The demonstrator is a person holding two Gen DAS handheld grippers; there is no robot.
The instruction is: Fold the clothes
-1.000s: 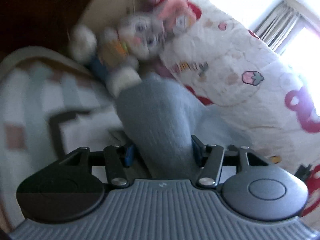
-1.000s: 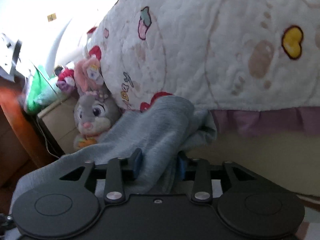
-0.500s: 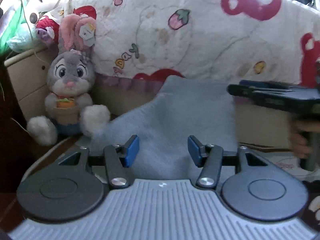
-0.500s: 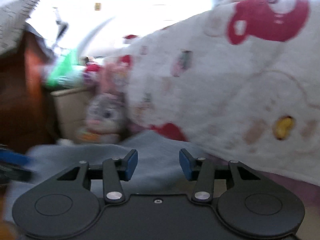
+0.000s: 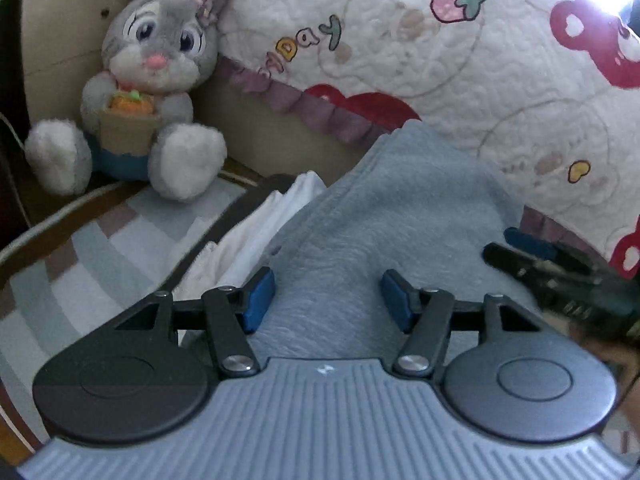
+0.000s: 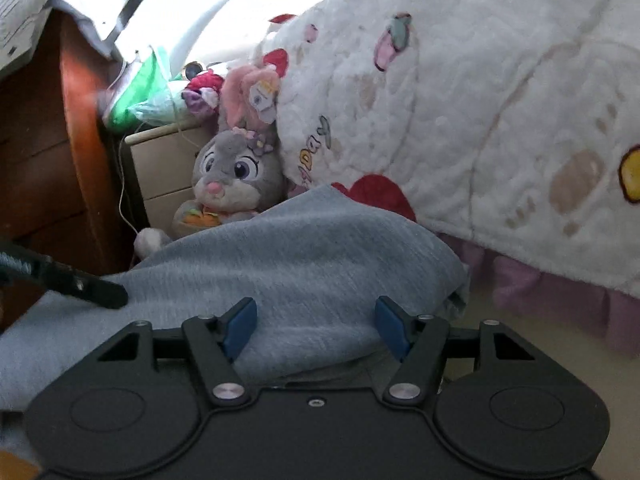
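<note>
Near bed edge, grey garment (image 5: 400, 216) lies spread on rug (image 5: 80, 248), partly over white cloth (image 5: 256, 232). Left gripper (image 5: 327, 300) wide apart above garment, holding nothing. Right gripper (image 6: 315, 326) likewise wide, empty, over garment's right end. Plush rabbit (image 5: 152, 64) sits far left beside quilt (image 5: 500, 72).

One soft grey fleece garment (image 5: 384, 216) lies beside the white quilted cartoon-print bedspread (image 5: 500, 64); one white folded cloth (image 5: 256, 228) left of it; one grey plush rabbit (image 5: 152, 80); two black two-finger grippers (image 5: 327, 300) (image 6: 312, 326).
</note>
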